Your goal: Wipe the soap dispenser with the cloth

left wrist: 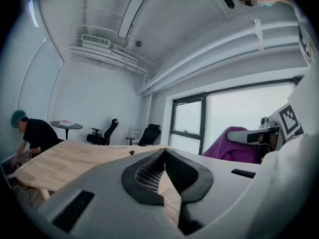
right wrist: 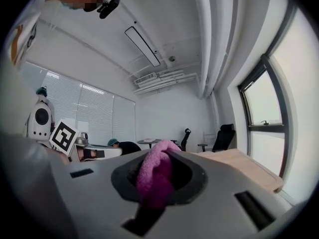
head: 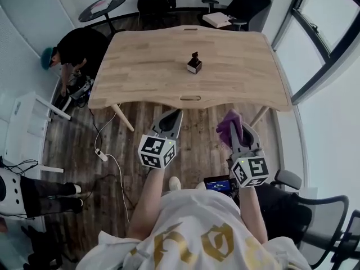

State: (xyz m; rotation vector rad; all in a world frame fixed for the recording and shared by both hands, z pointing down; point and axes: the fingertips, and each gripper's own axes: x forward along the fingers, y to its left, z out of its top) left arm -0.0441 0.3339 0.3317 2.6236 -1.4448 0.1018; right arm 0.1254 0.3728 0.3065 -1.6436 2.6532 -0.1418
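The left gripper's [head: 172, 115] jaws are closed tip to tip with nothing between them. In the left gripper view the dark pads meet at a point, and only the pale wood of the table [head: 140, 66] shows through the small opening behind it. The right gripper's [head: 232, 118] jaws are closed on the cloth [head: 229, 127], a purple-pink towel bunched between the pads. It bulges up over the tips and hangs down out of the gap below them.

In the head view both grippers are held side by side over the wood-plank floor [head: 197, 139]. They sit just short of the table's near edge, the left at about 7 o'clock from the table's middle and the right at about 5 o'clock. Both point toward 12 o'clock. Each carries its marker cube at the rear, close to the person's forearms.

The soap dispenser [head: 194, 63], small and dark with a pump top, stands upright near the middle of the table, well apart from both grippers. It lies at roughly 1 o'clock from the left gripper and 11 o'clock from the right. No part of the cloth touches it.

A person [head: 73, 46] in dark clothes and a teal cap bends down beside the table's left end, at about 10 o'clock. Black office chairs [head: 152, 3] stand beyond the far edge at 12 o'clock. A large window [head: 320, 27] runs along the right side, around 2 o'clock.
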